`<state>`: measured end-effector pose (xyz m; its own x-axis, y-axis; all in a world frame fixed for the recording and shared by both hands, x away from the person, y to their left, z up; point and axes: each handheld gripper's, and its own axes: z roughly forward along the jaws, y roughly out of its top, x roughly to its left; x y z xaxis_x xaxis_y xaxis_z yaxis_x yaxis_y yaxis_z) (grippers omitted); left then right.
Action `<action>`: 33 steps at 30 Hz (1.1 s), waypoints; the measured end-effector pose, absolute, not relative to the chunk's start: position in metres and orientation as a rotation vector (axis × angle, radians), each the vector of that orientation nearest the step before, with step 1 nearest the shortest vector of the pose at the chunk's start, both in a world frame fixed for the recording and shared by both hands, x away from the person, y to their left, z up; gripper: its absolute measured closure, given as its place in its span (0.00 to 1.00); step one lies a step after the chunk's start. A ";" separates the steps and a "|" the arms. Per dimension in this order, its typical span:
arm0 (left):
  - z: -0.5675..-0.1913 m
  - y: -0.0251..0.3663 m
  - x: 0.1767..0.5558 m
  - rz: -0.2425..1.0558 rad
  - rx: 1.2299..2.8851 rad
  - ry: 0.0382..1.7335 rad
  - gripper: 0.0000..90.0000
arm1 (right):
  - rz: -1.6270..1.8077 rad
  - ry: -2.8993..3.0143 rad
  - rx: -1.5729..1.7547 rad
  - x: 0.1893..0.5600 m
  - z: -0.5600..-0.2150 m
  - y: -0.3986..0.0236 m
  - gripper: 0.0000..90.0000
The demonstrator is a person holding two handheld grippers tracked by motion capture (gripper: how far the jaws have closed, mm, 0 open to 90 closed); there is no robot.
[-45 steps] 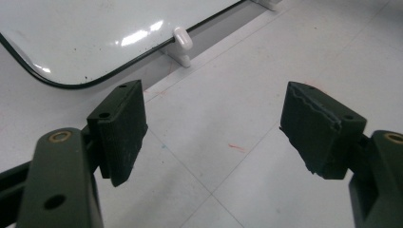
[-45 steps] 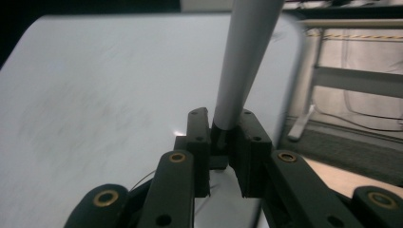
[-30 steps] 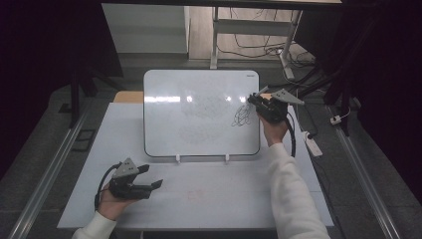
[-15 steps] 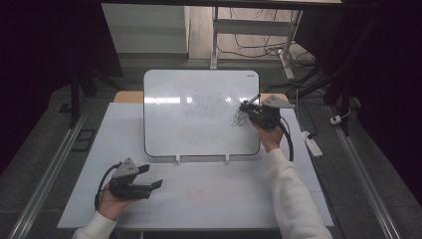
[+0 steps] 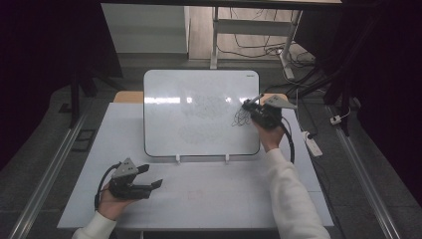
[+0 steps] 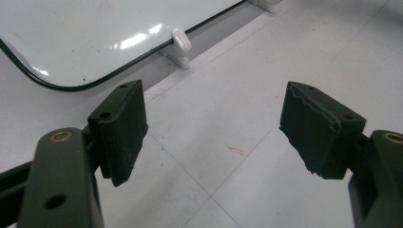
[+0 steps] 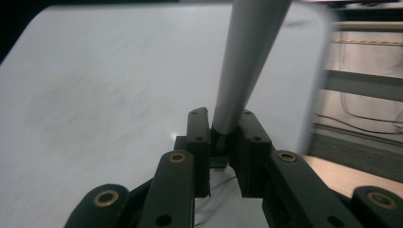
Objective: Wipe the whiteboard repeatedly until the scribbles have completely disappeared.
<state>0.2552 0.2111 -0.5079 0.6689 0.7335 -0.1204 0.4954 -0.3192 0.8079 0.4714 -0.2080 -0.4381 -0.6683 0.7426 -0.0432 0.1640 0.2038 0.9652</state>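
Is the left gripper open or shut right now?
Open. In the left gripper view the left gripper has its two black jaws standing wide apart with only bare table between them; nothing is held.

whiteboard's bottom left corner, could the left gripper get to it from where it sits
Probably yes. The left gripper rests open on the table just below the whiteboard, with bare tabletop between them. The right gripper, holding a marker, is at the far right edge.
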 end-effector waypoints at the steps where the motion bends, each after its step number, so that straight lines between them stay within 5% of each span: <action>1: -0.508 0.211 0.256 0.335 1.991 0.954 0.27 | 1.485 1.973 0.840 0.471 -0.438 -0.208 0.86; 8: -0.507 0.210 0.253 0.339 1.986 0.949 0.27 | 1.526 1.851 0.963 0.479 -0.433 -0.230 0.86; 13: -0.508 0.211 0.256 0.328 1.985 0.960 0.27 | 1.465 2.020 0.773 0.460 -0.448 -0.204 0.86; 18: -0.507 0.210 0.254 0.335 1.983 0.952 0.27 | 1.559 1.813 0.991 0.479 -0.436 -0.236 0.86; 33: -0.509 0.211 0.257 0.325 1.985 0.961 0.27 | 1.487 1.987 0.820 0.470 -0.441 -0.200 0.86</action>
